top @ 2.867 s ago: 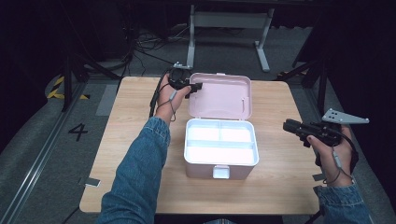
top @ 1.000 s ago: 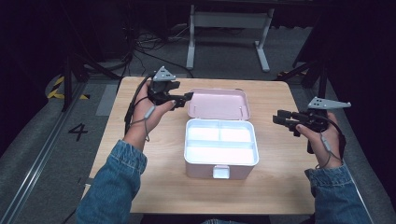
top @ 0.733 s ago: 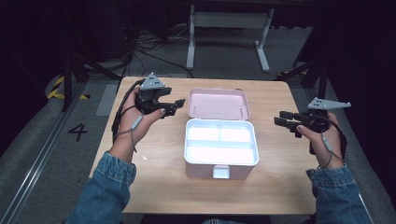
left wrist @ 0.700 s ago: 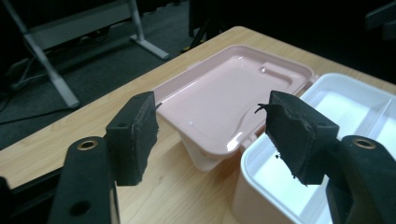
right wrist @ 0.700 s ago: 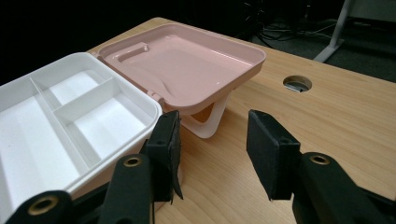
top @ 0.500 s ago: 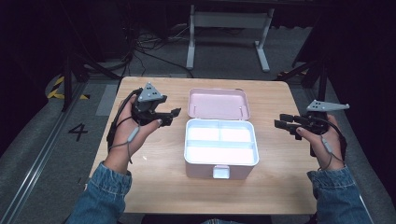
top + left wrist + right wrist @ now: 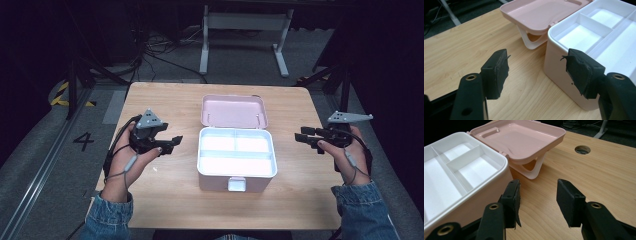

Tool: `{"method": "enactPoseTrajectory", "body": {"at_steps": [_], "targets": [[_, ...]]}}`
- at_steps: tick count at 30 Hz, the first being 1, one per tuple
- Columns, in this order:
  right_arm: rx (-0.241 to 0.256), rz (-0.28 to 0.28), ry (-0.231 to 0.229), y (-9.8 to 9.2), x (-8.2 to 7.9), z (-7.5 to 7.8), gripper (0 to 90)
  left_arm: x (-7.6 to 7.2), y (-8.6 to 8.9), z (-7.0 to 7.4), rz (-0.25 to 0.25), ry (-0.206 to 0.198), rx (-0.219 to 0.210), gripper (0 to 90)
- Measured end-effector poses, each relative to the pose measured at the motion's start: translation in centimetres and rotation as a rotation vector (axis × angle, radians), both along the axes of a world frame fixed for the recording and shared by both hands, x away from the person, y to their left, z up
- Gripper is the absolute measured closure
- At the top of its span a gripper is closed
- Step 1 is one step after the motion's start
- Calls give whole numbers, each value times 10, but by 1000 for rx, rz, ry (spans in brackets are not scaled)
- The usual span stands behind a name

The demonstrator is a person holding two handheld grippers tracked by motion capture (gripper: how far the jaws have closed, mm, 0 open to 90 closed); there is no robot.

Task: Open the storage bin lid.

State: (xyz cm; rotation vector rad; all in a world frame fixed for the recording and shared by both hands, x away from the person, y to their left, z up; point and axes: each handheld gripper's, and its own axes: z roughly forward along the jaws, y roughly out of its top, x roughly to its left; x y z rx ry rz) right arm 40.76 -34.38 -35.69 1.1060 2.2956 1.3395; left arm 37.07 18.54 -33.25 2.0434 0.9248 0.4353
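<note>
The open box (image 7: 236, 159) is flanked by the left gripper (image 7: 170, 143) at nine o'clock and the right gripper (image 7: 306, 138) at three, both seemingly held above the tabletop (image 7: 170, 200), fingers parted and empty.

Open pink box (image 7: 236, 150) mid-table (image 7: 165, 100); left tongs (image 7: 175, 142), right tongs (image 7: 301, 136) flank it, apart.

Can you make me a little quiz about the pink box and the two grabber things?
1. True or false: the lid of the pink box is folded back flat behind it.
2. What lies in the white tray? A) pens B) nothing C) a cup
3. Is the left gripper or the right gripper touching the box?

Key: 1. True. 2. B, all three compartments are bare. 3. Neither; both hang open, one at each side, holding nothing.
</note>
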Motion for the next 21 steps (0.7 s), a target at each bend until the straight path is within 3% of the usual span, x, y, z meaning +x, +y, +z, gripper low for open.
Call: {"method": "enactPoseTrajectory", "body": {"at_steps": [9, 13, 16, 21], "targets": [[-34, 4, 17, 4, 2, -5, 541, 1, 12, -20, 35, 68, -1, 353], [-41, 6, 20, 4, 3, -7, 537, 4, 17, -29, 78, 62, 52, 355], [-46, 5, 30, 5, 5, -10, 536, 6, 18, -33, 94, 63, 58, 355], [-46, 14, 45, 8, 7, -15, 535, 14, 24, -48, 107, 116, 74, 355]]}}
